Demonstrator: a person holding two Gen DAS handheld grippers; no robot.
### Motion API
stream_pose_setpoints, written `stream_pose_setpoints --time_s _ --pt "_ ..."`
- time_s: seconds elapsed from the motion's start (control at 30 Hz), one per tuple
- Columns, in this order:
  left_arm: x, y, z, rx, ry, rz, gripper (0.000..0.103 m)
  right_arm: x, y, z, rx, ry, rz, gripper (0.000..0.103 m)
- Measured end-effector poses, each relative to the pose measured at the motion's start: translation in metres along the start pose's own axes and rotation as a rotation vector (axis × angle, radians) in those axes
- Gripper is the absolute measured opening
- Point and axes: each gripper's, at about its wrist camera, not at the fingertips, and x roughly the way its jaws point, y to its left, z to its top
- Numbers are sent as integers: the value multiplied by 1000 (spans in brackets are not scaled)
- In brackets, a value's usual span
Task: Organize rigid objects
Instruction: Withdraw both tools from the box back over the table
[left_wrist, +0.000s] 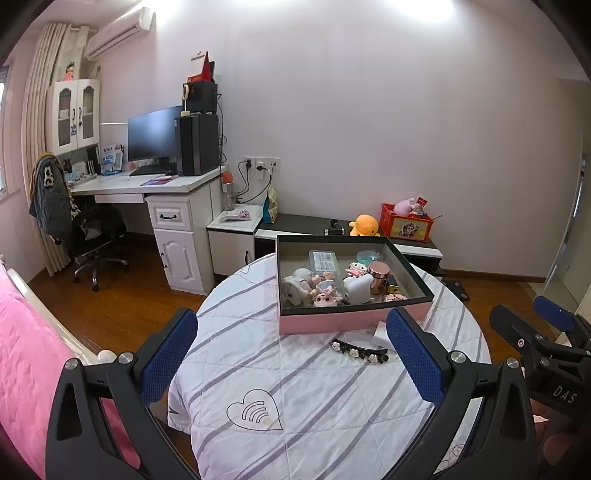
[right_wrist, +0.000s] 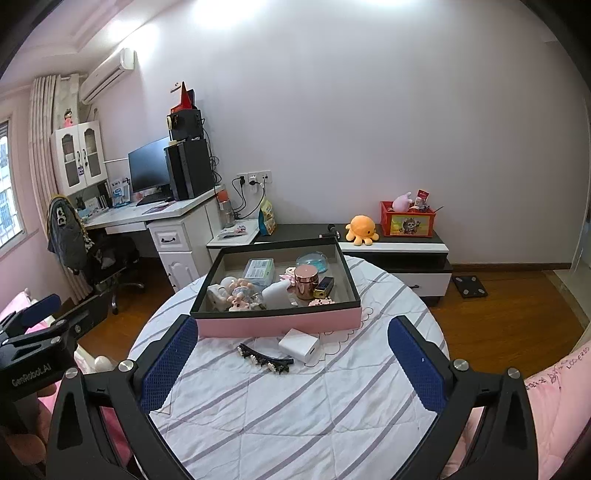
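A pink box with a black rim stands on the round table and holds several small figurines, a rose-gold jar, a white block and a clear case. In front of it lie a black hair clip with white flowers and a white charger cube, half hidden behind a finger pad in the left wrist view. My left gripper is open and empty, above the table short of the clip. My right gripper is open and empty, with clip and cube between its pads.
The table carries a white quilted cloth with grey stripes. A pink bed lies left. A white desk with a monitor and an office chair stand behind. A low cabinet holds an orange plush and a red crate.
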Motion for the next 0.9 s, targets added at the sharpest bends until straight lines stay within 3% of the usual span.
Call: stream_pose_setpoints --time_s 0.9 --pt "-6 -4 -10 -16 15 3 103 -5 -2 -1 6 3 2 103"
